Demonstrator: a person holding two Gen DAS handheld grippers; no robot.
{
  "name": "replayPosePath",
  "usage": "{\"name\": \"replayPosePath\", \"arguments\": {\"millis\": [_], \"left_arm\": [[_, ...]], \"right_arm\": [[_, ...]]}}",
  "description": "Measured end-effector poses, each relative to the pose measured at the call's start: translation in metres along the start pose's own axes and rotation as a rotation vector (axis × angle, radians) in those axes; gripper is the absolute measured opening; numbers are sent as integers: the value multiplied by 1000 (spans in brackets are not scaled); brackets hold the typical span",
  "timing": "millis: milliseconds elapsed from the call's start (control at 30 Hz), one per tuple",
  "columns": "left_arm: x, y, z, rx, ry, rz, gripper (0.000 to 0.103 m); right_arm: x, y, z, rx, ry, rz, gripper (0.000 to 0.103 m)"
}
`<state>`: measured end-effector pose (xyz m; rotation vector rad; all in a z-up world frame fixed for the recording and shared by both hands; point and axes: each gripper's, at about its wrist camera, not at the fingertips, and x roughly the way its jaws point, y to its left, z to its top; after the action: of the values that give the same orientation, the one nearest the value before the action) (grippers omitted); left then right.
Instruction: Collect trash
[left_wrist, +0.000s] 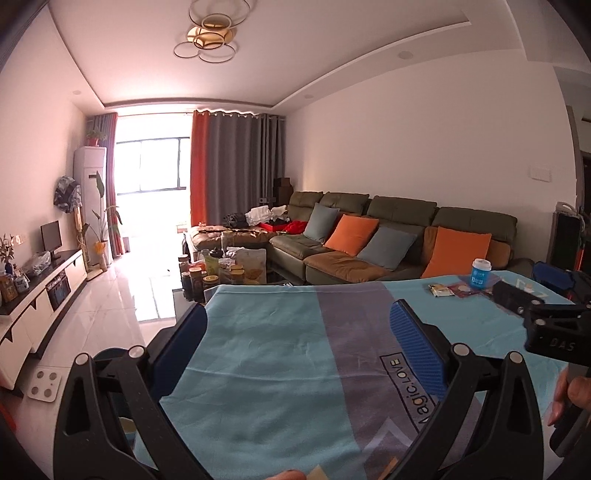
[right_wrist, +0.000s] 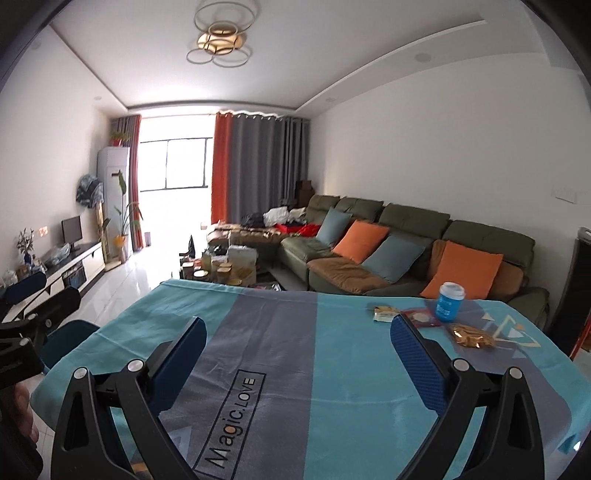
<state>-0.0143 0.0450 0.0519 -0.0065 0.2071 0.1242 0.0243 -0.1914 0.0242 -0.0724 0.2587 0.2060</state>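
Trash lies at the far right of a table under a blue and grey cloth (right_wrist: 295, 350): a blue cup with a white lid (right_wrist: 450, 305), a yellow wrapper (right_wrist: 384, 312), a flat red packet (right_wrist: 421, 318) and a crumpled gold wrapper (right_wrist: 472, 336). My right gripper (right_wrist: 299, 325) hangs open over the cloth, well short of them, with nothing between its fingers. In the left wrist view the cup (left_wrist: 481, 274) and yellow wrapper (left_wrist: 441, 289) lie far right. My left gripper (left_wrist: 298, 314) is open and empty over the table's left part; the right gripper's body (left_wrist: 546, 325) is beside it.
A green sofa (right_wrist: 406, 251) with orange and grey cushions runs behind the table. A low table crowded with jars (left_wrist: 218, 273) stands beyond the far edge. A white TV cabinet (left_wrist: 40, 299) lines the left wall. A blue chair (right_wrist: 70, 339) sits at the table's left. A hand (left_wrist: 570, 395) shows at right.
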Motion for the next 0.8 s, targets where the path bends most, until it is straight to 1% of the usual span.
{"name": "replayPosePath", "arguments": {"millis": [133, 300, 433, 600, 667, 800], "left_arm": [[-10, -3, -6, 2, -20, 1, 98], [-21, -4, -8, 0, -57, 15, 98], [-27, -4, -7, 6, -70, 22, 98], [-35, -6, -12, 20, -107, 24, 98], [-39, -6, -13, 18, -117, 23, 98], [-40, -5, -14, 10, -114, 21, 98]], "right_arm": [[-12, 0, -7, 13, -26, -24, 96], [-30, -2, -11, 37, -89, -66, 96], [-41, -3, -15, 51, -126, -87, 96], [-47, -1, -18, 56, -139, -97, 96], [-47, -1, -20, 53, -131, -97, 96], [-52, 0, -24, 51, -124, -97, 96]]}}
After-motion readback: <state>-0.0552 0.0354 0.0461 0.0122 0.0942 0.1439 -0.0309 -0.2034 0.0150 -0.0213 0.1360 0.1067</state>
